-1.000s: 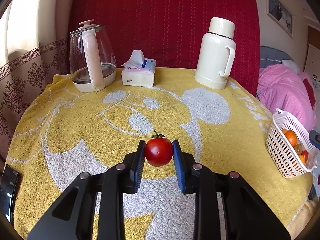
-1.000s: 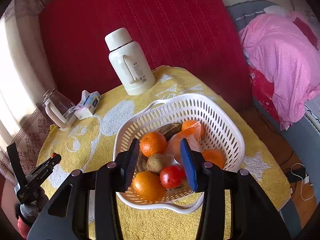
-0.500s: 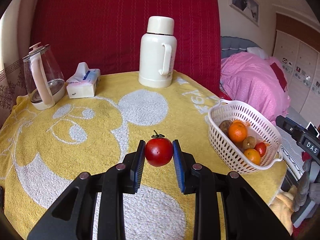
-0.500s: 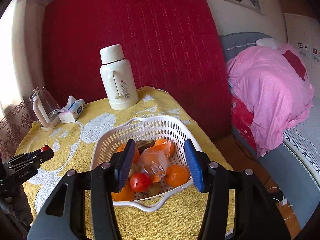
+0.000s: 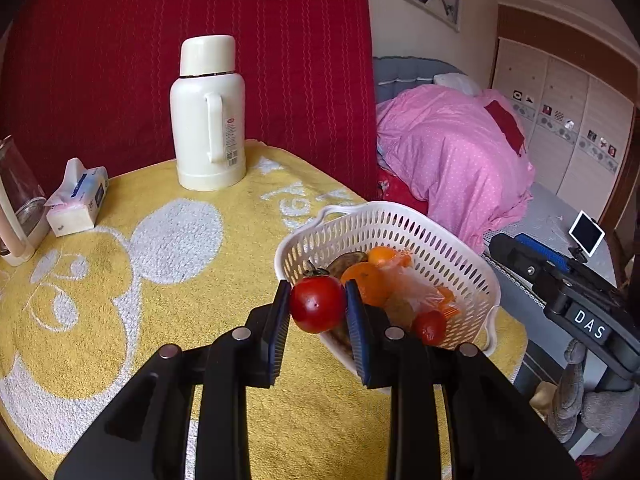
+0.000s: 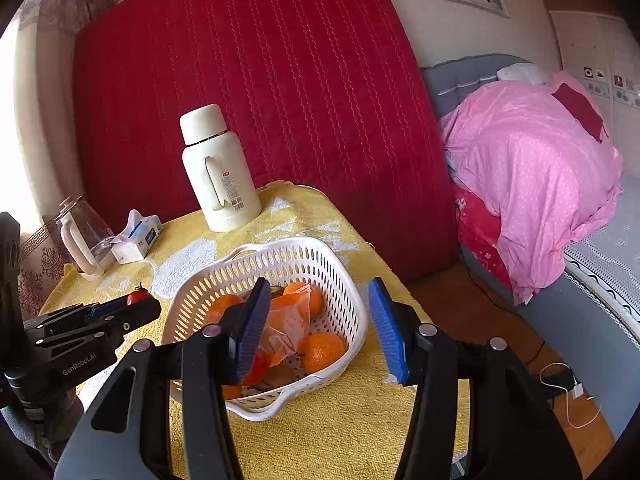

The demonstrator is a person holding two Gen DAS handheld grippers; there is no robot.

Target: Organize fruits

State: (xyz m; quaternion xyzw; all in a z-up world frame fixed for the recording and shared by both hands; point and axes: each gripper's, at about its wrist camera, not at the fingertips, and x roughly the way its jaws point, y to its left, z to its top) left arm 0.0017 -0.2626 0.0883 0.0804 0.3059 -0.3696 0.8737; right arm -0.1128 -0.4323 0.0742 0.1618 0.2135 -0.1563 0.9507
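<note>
My left gripper is shut on a red tomato with a dark stem and holds it in the air at the near left rim of the white basket. The basket holds oranges, a small red tomato, a brownish fruit and a crumpled plastic bag. In the right wrist view the basket lies under my right gripper, which is open and empty above it. The left gripper with the tomato shows left of the basket there.
The round table wears a yellow towel. A cream thermos, a tissue pack and a glass kettle stand at the back. A bed with a pink quilt lies to the right.
My left gripper has swung right with the tomato, from mid-table to the basket's rim. My right gripper has drawn back from the basket and opened wider.
</note>
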